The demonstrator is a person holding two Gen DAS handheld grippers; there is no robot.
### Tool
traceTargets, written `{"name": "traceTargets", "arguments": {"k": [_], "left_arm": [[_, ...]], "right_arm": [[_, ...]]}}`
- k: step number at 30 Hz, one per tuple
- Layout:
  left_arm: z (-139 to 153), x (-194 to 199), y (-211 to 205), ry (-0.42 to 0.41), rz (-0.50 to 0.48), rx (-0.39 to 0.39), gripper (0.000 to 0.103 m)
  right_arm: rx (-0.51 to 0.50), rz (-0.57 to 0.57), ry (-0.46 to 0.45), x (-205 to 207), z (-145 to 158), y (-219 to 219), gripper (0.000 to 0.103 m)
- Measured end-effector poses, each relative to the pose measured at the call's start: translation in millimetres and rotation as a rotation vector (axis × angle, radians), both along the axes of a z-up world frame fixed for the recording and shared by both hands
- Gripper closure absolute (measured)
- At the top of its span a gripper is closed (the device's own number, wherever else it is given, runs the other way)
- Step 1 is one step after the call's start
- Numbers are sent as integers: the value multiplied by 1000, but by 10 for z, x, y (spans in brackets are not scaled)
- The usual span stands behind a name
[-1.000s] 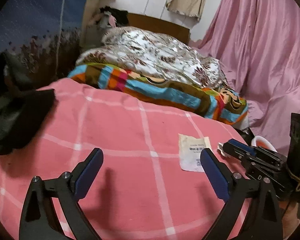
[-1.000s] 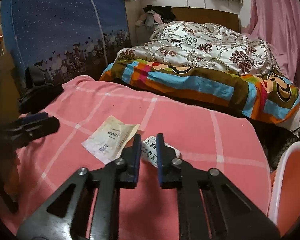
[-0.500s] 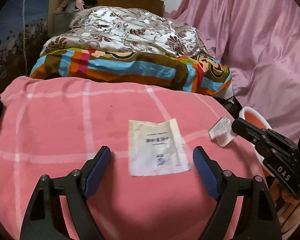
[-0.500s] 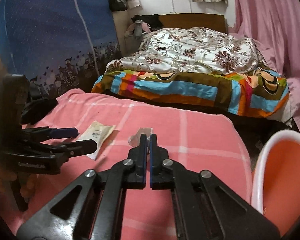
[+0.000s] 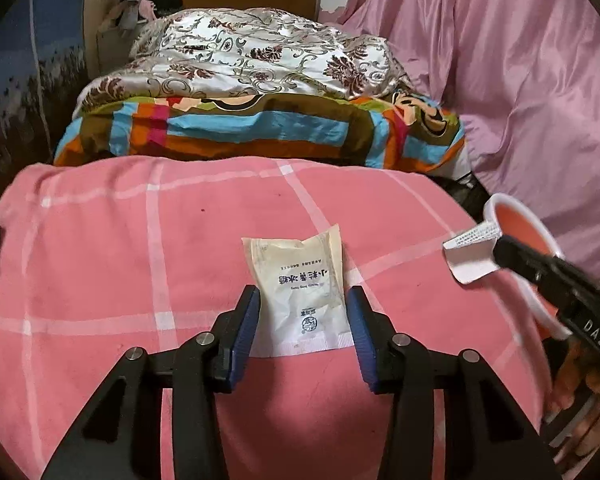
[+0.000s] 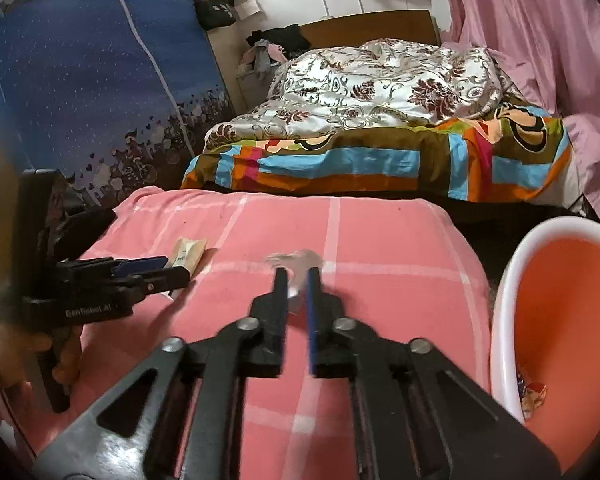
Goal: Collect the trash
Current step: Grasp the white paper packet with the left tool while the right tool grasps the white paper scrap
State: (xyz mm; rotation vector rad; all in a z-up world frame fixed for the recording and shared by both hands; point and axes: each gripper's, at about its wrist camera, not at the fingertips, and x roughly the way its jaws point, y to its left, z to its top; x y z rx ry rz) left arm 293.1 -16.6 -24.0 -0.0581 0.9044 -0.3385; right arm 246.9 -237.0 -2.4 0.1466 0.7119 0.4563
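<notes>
Between the blue pads of the left gripper, a cream sachet lies flat on the pink checked blanket; the jaws are closing on it, not yet pressing. Seen from the right wrist, the right gripper is opening, a blurred wrapper scrap slipping loose, left of the orange bin, probably short of it.

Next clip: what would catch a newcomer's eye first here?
Probably the cream sachet lying flat on the pink checked blanket, framed by the left gripper as its jaws close around it. Off to the right, the right gripper, jaws opening, carries a small white wrapper next to the orange bin. Behind is a bright striped quilt.
</notes>
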Motion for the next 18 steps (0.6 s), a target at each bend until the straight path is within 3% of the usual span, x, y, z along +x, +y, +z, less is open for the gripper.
{"name": "traceTargets", "arguments": {"k": [1, 3, 13, 14, 16, 18], "left_arm": [[-1, -3, 20, -1, -2, -10, 65], [38, -12, 25, -4, 0, -15, 66], [100, -59, 17, -18, 12, -47, 68], [105, -68, 17, -22, 15, -47, 68], [123, -92, 5, -25, 17, -41, 69], [141, -131, -5, -37, 19, -35, 69]], "right_arm": [[8, -6, 0, -4, 5, -22, 46], [23, -12, -4, 3, 18, -44, 34], [-102, 12, 64, 234, -116, 215, 34], [-125, 17, 66, 244, -134, 248, 36], [-175, 23, 68, 249, -167, 331, 51], [-205, 22, 53, 231, -173, 369, 51]]}}
